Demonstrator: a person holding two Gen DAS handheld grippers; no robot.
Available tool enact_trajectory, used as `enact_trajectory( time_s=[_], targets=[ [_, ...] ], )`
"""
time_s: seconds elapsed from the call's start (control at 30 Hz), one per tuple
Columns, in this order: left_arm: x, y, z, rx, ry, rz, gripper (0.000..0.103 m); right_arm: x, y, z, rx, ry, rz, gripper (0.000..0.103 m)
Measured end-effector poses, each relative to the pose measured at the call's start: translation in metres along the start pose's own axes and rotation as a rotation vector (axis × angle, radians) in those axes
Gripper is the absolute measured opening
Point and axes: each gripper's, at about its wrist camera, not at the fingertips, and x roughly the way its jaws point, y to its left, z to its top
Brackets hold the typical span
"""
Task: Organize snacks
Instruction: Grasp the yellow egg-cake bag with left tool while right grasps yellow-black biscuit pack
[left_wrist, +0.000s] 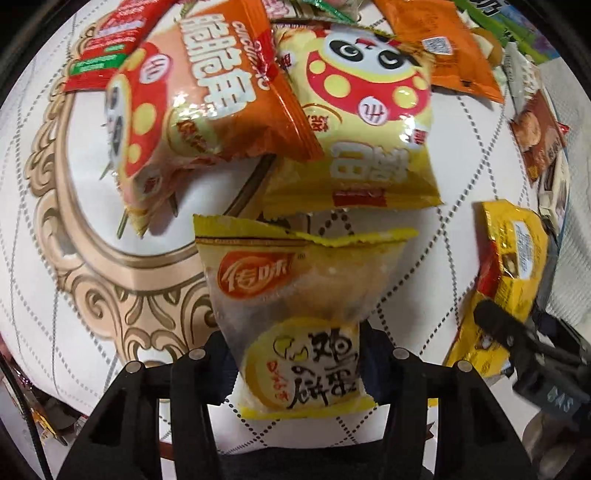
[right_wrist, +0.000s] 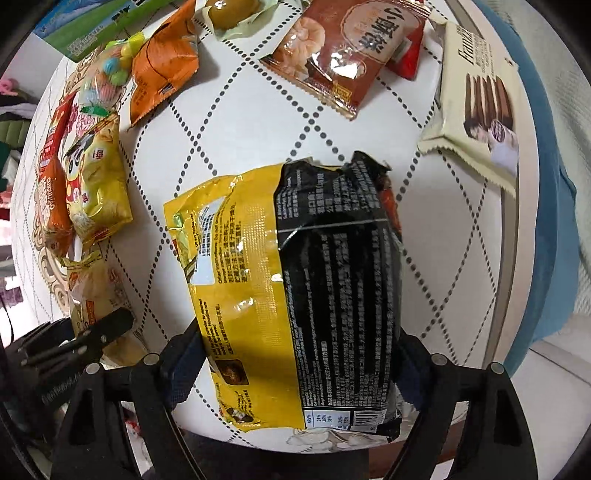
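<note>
Above the quilted tabletop (left_wrist: 424, 236), left gripper (left_wrist: 299, 354) clamps an egg-biscuit packet (left_wrist: 291, 295); panda snack bags (left_wrist: 369, 110) lie just ahead. Right gripper (right_wrist: 295, 354) clamps a yellow-black packet (right_wrist: 295, 277); shrimp-chip bag (right_wrist: 340, 55) and wafer pack (right_wrist: 480, 96) lie beyond.

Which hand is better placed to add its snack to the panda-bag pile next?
Left, probably. The left gripper holds the egg-cake packet right in front of the two panda bags. The right gripper holds a big yellow-and-black bag, with that pile off to its left.
</note>
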Motion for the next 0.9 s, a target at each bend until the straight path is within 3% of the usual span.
enact_trajectory(
  time_s=[0.13, 0.2, 0.27, 0.4, 0.63, 0.77, 0.9],
  targets=[
    [-0.005, 0.001, -0.005, 0.016, -0.026, 0.02, 0.05, 0.017, 0.012, -0.014, 0.021, -0.016, -0.015, 0.094],
    [0.014, -0.005, -0.005, 0.031, -0.046, 0.035, 0.046, 0.019, 0.017, -0.023, 0.02, -0.019, -0.033, 0.094],
    [0.005, -0.019, -0.008, 0.048, -0.056, 0.046, 0.044, 0.028, 0.025, -0.03, 0.016, -0.035, -0.069, 0.088],
    [-0.017, -0.022, -0.031, 0.057, -0.062, 0.038, 0.041, 0.031, 0.033, -0.051, 0.019, -0.062, -0.074, 0.088],
    [-0.094, -0.047, -0.06, 0.067, -0.131, -0.019, 0.041, 0.004, 0.042, -0.06, 0.019, -0.075, 0.069, 0.087],
    [-0.162, -0.063, -0.039, 0.075, -0.225, -0.078, 0.041, -0.039, 0.045, -0.045, 0.001, -0.114, 0.166, 0.087],
    [-0.233, -0.08, 0.025, 0.1, -0.318, -0.137, 0.041, -0.092, 0.05, 0.002, -0.026, -0.213, 0.244, 0.088]
  ],
)
